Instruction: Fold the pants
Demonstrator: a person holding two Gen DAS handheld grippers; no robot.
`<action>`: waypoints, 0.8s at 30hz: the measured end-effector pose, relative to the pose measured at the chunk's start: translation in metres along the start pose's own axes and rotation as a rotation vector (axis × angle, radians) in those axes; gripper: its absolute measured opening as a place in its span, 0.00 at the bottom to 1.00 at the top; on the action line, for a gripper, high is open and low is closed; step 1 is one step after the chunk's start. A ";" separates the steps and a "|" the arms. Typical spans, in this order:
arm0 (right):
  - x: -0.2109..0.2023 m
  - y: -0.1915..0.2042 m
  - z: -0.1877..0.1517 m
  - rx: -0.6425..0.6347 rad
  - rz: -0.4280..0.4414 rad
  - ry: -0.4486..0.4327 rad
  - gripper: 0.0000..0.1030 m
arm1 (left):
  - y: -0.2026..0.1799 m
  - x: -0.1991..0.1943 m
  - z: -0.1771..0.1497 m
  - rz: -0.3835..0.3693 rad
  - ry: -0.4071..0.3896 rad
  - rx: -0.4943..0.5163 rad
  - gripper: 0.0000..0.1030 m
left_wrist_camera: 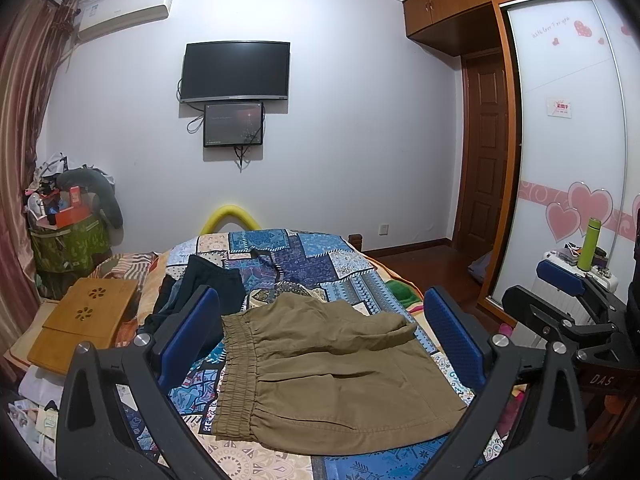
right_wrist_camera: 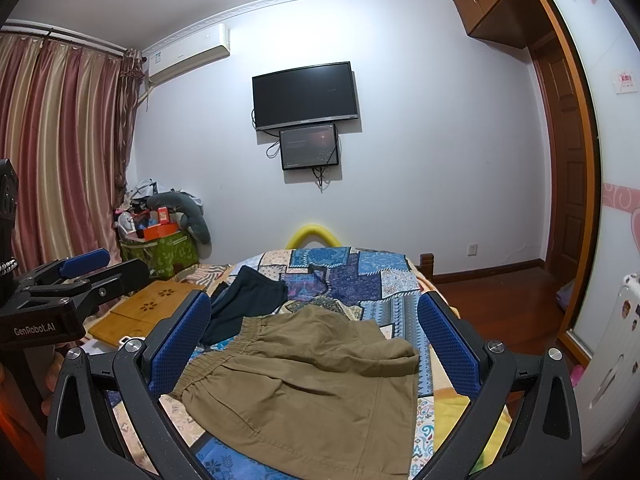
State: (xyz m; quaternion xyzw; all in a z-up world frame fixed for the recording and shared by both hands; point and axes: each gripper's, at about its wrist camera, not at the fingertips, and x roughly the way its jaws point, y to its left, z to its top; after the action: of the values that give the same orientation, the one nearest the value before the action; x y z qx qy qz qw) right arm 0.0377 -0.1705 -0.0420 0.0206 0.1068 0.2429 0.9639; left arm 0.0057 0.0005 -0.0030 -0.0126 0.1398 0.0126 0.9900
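On the patchwork bedspread the folded khaki pants lay flat with the elastic waistband at left, dark clothes lay just beyond, and the left gripper and right gripper both hung above, jaws spread wide, grasping nothing.

Pants: matt khaki woven cloth, gathered elastic waistband. Bed cover: printed patchwork cloth. Left tongs: matt black plastic, dimpled blue pads.
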 end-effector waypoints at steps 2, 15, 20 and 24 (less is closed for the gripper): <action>0.000 0.000 0.000 0.000 0.000 0.000 1.00 | 0.000 0.000 0.000 0.000 -0.001 0.000 1.00; 0.001 -0.001 -0.001 0.002 0.000 0.007 1.00 | 0.000 0.000 0.000 0.003 0.000 -0.002 1.00; 0.005 -0.005 -0.003 0.009 -0.001 0.018 1.00 | 0.002 0.002 0.000 0.005 0.003 -0.003 1.00; 0.012 -0.008 -0.005 0.015 -0.005 0.036 1.00 | 0.004 0.011 -0.002 0.010 0.019 -0.004 1.00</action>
State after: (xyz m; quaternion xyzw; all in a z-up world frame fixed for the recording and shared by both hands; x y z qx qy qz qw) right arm 0.0505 -0.1719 -0.0497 0.0232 0.1263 0.2400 0.9623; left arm 0.0156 0.0051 -0.0078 -0.0142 0.1493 0.0178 0.9885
